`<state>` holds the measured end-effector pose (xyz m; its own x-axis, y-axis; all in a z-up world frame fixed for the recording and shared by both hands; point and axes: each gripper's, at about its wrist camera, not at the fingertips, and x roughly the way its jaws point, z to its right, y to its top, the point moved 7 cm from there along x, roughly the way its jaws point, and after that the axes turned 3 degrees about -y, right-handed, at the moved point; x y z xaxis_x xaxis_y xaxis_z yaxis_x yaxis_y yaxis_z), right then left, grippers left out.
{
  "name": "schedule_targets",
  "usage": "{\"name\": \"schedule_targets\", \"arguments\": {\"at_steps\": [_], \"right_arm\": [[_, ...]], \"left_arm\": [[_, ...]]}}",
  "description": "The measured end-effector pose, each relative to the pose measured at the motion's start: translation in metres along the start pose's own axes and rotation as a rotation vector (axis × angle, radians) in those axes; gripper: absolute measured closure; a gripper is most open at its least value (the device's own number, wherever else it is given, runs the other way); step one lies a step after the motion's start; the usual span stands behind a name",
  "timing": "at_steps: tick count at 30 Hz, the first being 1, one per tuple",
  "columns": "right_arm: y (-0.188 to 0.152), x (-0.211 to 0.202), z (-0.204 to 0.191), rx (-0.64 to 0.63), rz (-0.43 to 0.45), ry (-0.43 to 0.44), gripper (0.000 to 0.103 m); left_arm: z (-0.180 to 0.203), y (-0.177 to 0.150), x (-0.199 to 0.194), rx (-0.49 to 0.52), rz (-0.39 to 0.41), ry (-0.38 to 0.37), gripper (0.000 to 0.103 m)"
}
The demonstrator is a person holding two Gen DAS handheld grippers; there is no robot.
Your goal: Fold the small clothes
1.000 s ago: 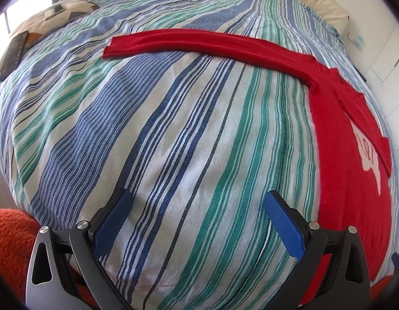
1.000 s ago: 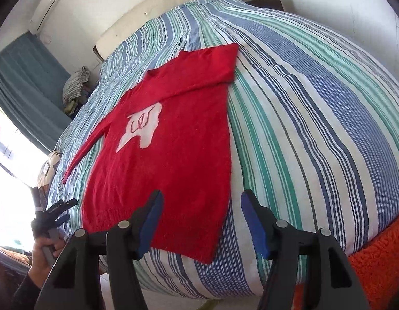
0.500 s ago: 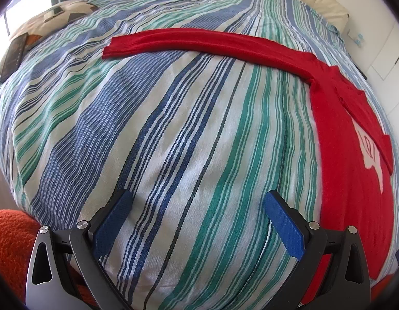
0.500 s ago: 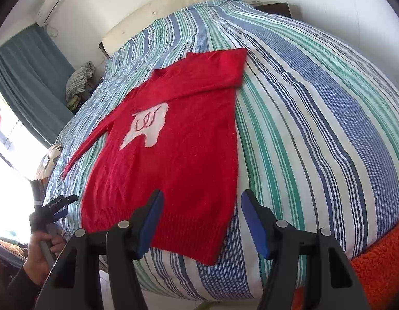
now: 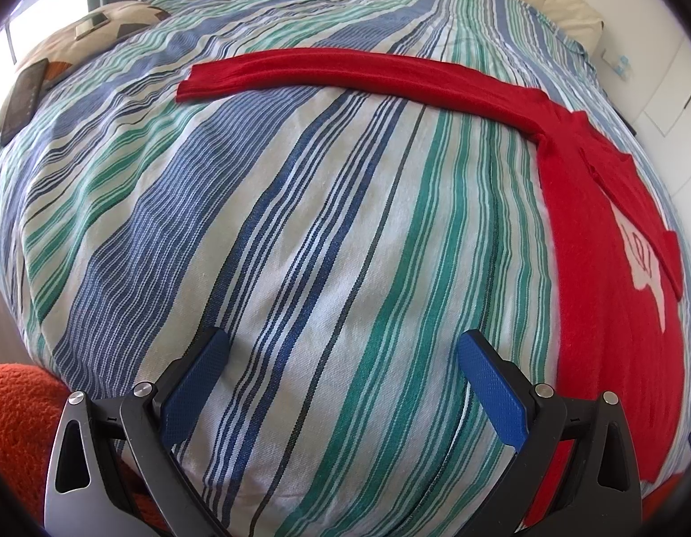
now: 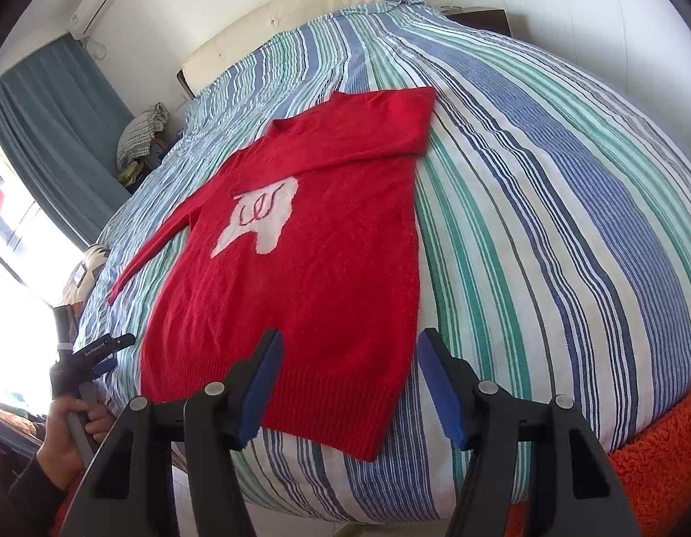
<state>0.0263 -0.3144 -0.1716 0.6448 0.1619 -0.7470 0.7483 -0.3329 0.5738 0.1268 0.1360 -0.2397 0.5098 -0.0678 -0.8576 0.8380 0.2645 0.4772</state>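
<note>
A red knitted sweater [image 6: 309, 277] is laid flat, front up, on a bed covered by a blue, green and white striped woven cover [image 6: 547, 206]. A white motif with thin red curling lines [image 6: 260, 215] is knitted into the chest. A band of ribbing is seen along the hem, which lies nearest the foot edge of the bed. One sleeve [image 6: 345, 143] is folded across the chest and partly overlaps the top of the motif. The other sleeve [image 5: 345, 71] is stretched out straight to the side, flat on the stripes, and ends in a ribbed cuff. The knit looks soft and slightly fuzzy; the cover shows a fine, tight weave.

The left gripper [image 5: 341, 385], black with blue textured pads, is held wide apart above bare striped cover, beside the sweater's body and short of the outstretched sleeve; nothing is gripped. The right gripper [image 6: 350, 385] is likewise spread wide and holds nothing, with the hem's right corner seen between its fingers.

An orange fleecy blanket [image 6: 659, 447] is seen below the foot edge of the bed. A cream padded headboard [image 6: 300, 18] is set at the far end. A patterned cushion [image 5: 99, 31] and a dark flat phone-like device [image 5: 23, 94] are placed beyond the cuff, near the bed's side edge.
</note>
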Motion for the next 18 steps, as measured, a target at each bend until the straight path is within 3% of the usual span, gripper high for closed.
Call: {"name": "schedule_targets", "arguments": {"at_steps": [18], "right_arm": [[0.0006,0.0012,-0.0006,-0.005,-0.005,-0.001,0.041]], "left_arm": [[0.0021,-0.0009,0.0016,0.011,0.0,0.009,0.001]]}}
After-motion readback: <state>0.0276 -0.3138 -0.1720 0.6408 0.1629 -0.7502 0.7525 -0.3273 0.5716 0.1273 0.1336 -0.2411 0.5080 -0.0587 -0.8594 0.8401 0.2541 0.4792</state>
